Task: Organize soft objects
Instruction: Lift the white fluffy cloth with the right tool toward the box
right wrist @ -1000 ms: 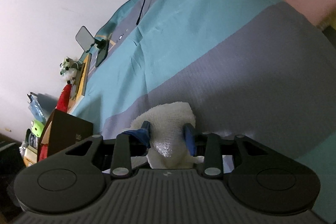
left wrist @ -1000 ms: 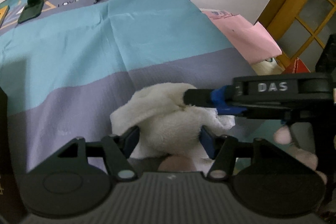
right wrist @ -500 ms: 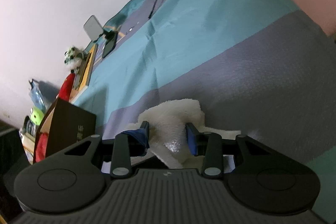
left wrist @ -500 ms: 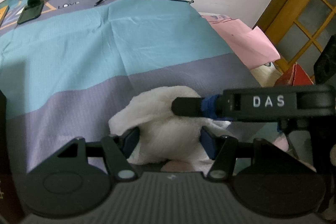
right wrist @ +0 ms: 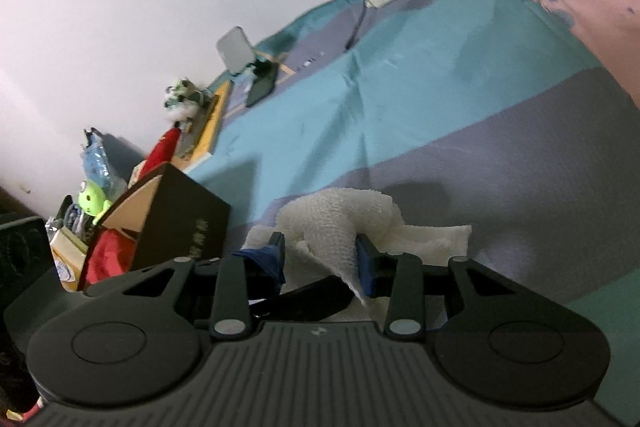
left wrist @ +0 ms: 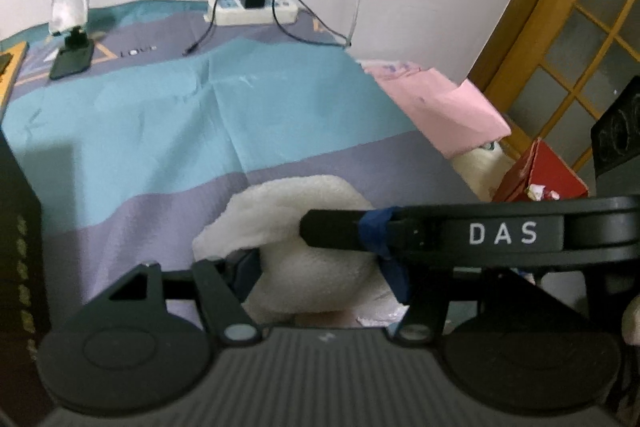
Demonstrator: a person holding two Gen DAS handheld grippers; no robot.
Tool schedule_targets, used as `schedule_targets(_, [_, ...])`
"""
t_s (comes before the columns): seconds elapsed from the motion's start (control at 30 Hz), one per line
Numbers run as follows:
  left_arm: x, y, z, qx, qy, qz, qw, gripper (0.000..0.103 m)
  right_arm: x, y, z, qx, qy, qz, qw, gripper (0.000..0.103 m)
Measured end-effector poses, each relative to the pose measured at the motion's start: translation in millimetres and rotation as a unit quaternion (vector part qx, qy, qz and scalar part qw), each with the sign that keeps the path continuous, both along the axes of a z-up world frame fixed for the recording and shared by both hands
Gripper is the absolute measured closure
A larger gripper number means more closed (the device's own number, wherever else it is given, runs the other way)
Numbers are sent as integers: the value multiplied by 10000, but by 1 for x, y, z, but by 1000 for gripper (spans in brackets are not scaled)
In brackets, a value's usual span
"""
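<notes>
Here, both tongs pinch one white fleecy cloth (left wrist: pixel 320 227) above the striped bedsheet (left wrist: pixel 160 131): the left tongs (left wrist: pixel 320 277) clamp its bunched bulk, the right tongs (right wrist: pixel 320 255) (marked "DAS") grip a narrower fold beside them.

A white fleecy cloth (left wrist: pixel 316 247) is sitting bunched between the jaws of the left gripper (left wrist: pixel 320 271), its pads pressing on both sides, above a teal-and-lavender striped bedsheet (left wrist: pixel 168 131). The right gripper (left wrist: pixel 344 227), marked "DAS", is reaching in from the right onto the same cloth. A power strip (left wrist: pixel 256 11) is lying by the far wall.
</notes>
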State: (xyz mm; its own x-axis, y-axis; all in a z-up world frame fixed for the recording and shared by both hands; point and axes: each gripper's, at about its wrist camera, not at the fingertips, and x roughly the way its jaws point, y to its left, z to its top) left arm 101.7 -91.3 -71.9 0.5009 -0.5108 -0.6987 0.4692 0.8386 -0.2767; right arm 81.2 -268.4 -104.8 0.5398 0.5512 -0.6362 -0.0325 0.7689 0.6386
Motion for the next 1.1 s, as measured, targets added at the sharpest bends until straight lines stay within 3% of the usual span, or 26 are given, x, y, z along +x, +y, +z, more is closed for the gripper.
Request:
schedule_targets(0.27, [-30, 25, 20, -15, -331, 158, 9993, 42, -21, 26, 25, -124, -465, 264, 9985, 81])
schedule_targets(0.53, [-65, 63, 29, -14, -467, 483, 9977, 38, -40, 62, 39, -49, -637, 755, 9951, 81])
schedule_targets(1.1, [-141, 160, 18, 34, -107, 1507, 9885, 37, -71, 160, 36, 125, -345, 2123, 9765, 81])
